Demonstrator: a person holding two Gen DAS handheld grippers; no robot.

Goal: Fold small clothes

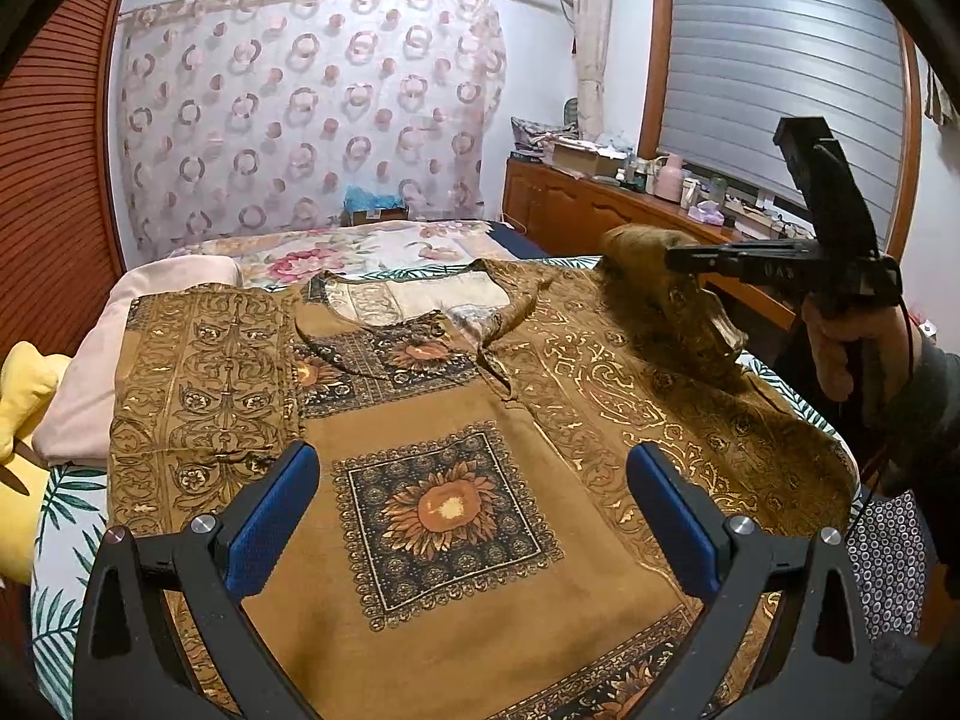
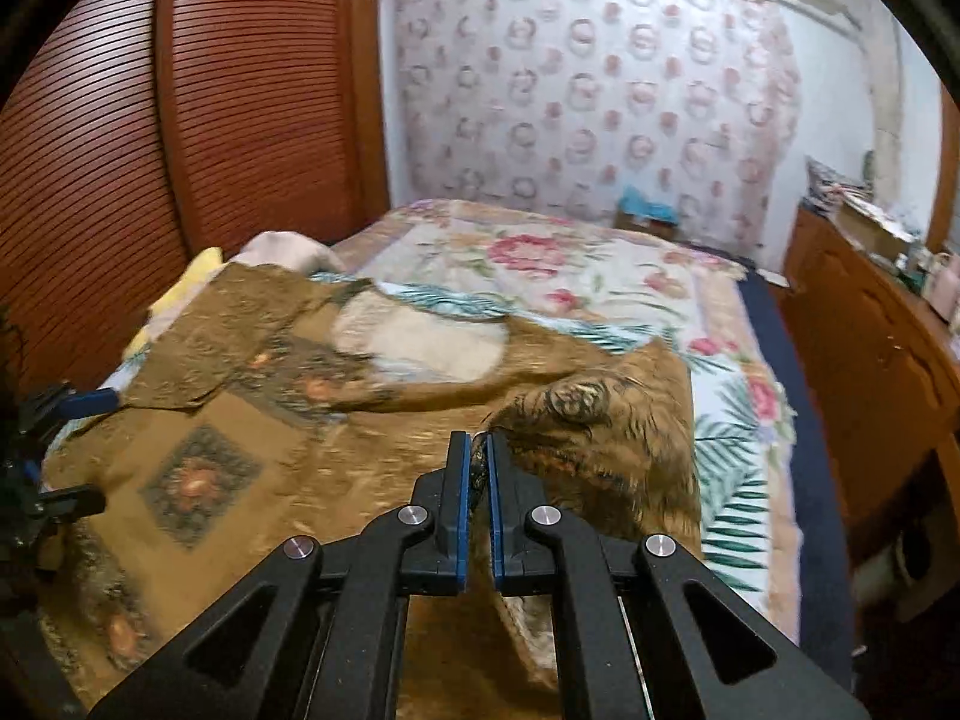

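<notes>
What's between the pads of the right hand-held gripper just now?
A pinched fold of the brown patterned shirt, its sleeve edge, sits between the pads of the right hand-held gripper. The right wrist view shows it best.

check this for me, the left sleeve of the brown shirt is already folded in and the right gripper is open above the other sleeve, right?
Not quite: the right gripper is shut on the other sleeve, pinching the fabric and holding it raised, as the right wrist view shows. The rest holds: the left sleeve of the brown shirt is already folded in.
</notes>
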